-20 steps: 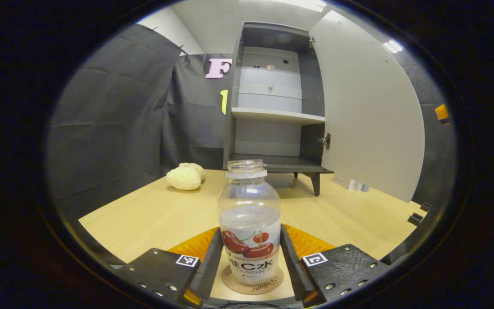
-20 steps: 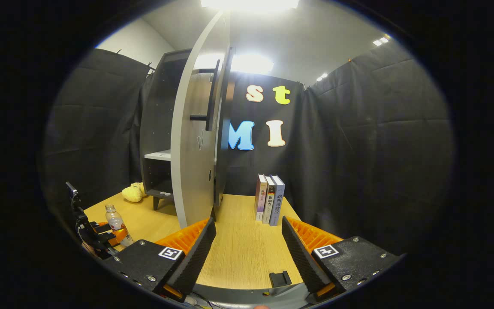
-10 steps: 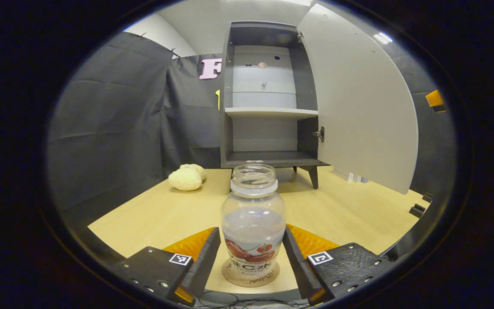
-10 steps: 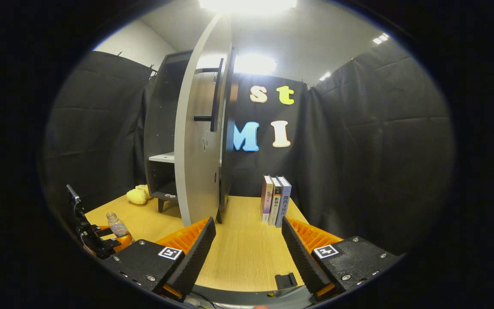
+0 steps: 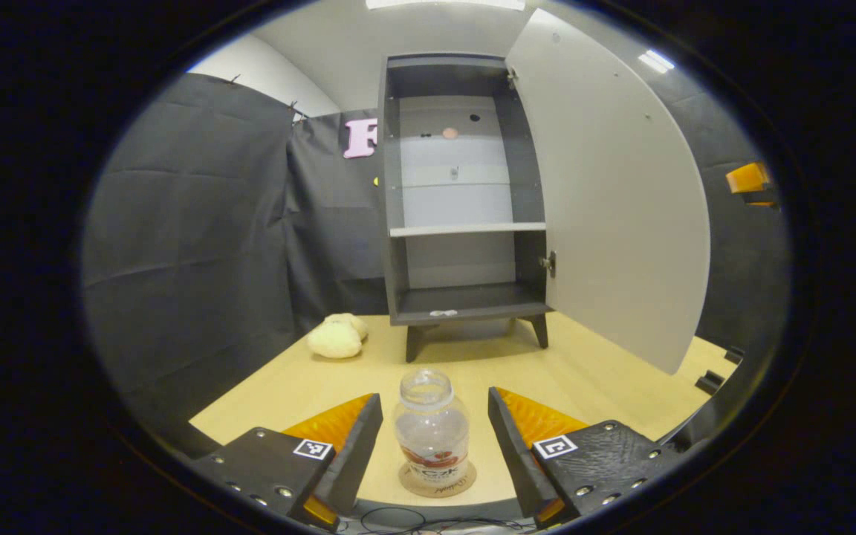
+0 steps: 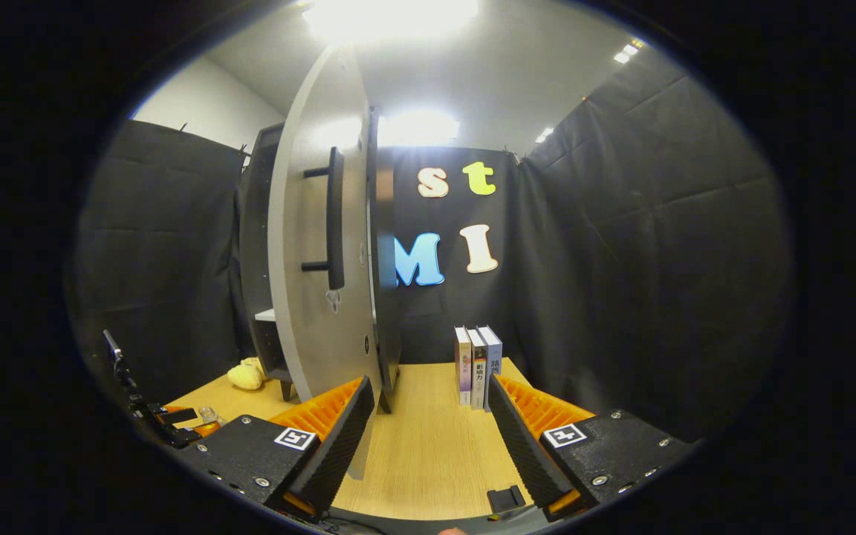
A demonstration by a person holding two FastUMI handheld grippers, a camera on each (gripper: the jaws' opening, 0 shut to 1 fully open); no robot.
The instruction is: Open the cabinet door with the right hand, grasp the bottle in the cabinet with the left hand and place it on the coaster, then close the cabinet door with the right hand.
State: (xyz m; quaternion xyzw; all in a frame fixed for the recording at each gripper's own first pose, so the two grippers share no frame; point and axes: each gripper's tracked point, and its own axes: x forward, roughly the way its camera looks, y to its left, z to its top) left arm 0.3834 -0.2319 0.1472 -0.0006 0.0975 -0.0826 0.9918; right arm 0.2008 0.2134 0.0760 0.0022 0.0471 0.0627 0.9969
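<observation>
Closest in the left gripper view, the left hand-held gripper (image 5: 434, 446) has its two fingers spread wide. It has let go. The bottle (image 5: 432, 435) stands up straight between the fingers, and neither finger touches it. The bottle has no cap and sits right on the round coaster (image 5: 437, 479), which lies on the worktop (image 5: 302, 379). That is the spot the task wants, so this part looks done. The wide gap is probably there so the fingers can pull back without knocking the bottle over.

A bit farther off, a pale lumpy thing (image 5: 336, 337) lies on the worktop near the cabinet's left leg. I cannot tell what it is.

Behind it stands the cabinet (image 5: 465, 200). Its shelves look bare, apart from a tiny pale bit on the bottom one. The cabinet door (image 5: 606, 200) is swung wide open to the right.

In the right gripper view, the right hand-held gripper (image 6: 432, 438) is also spread wide and holds nothing. It points at the edge of the open door. The dark bar handle (image 6: 334, 217) is up high on the door's face. I think closing the door is the job left, and the gripper is free so it can push or pull it. Some books (image 6: 478, 365) stand upright near the back wall.
</observation>
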